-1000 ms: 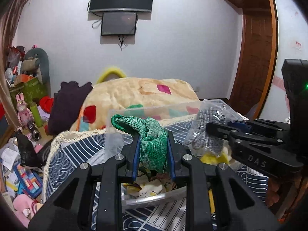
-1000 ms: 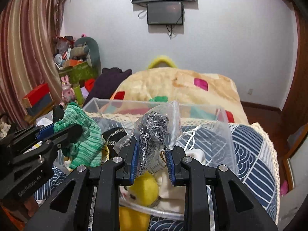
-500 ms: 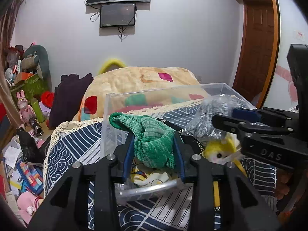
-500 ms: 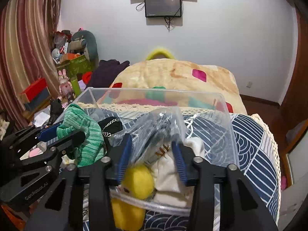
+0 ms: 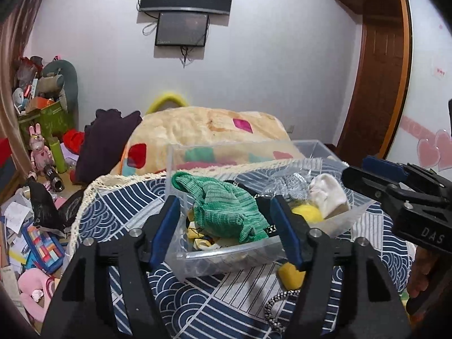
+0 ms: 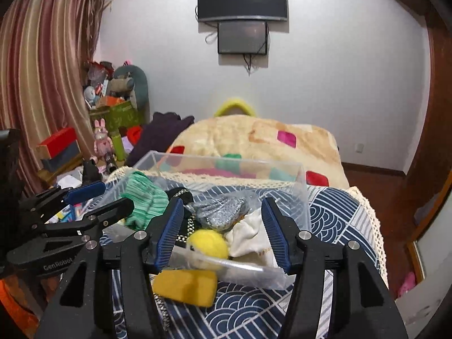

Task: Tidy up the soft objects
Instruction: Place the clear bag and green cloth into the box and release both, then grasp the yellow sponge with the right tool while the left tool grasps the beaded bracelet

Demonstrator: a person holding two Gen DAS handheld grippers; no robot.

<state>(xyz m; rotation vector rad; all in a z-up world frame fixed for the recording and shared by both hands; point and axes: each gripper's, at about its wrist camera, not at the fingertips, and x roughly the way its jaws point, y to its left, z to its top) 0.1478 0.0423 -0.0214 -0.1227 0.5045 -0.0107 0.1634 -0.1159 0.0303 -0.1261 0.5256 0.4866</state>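
A clear plastic bin [image 5: 226, 257] [image 6: 302, 195] stands on a navy patterned cloth. In it lie a green knitted piece [image 5: 226, 209] [image 6: 144, 200], a bag of grey sparkly fabric [image 6: 220, 212] [image 5: 291, 183], a white cloth [image 6: 248, 234] [image 5: 327, 195] and a yellow ball [image 6: 209, 243] [image 5: 306, 213]. My left gripper [image 5: 226, 231] is open just above the green piece, empty. My right gripper [image 6: 221, 237] is open over the bin's near edge, empty. A yellow sponge [image 6: 183, 286] [image 5: 291, 275] lies on the cloth in front of the bin.
A beaded chain [image 5: 275, 308] lies on the cloth near the sponge. A beige blanket with coloured patches [image 6: 254, 141] is heaped behind the bin. Toys, boxes and papers [image 5: 36, 197] crowd the floor at left. A wooden door [image 5: 375, 84] is at right.
Both grippers opened and pulled back. The green knitted piece and the bag of grey fabric dropped into the bin.
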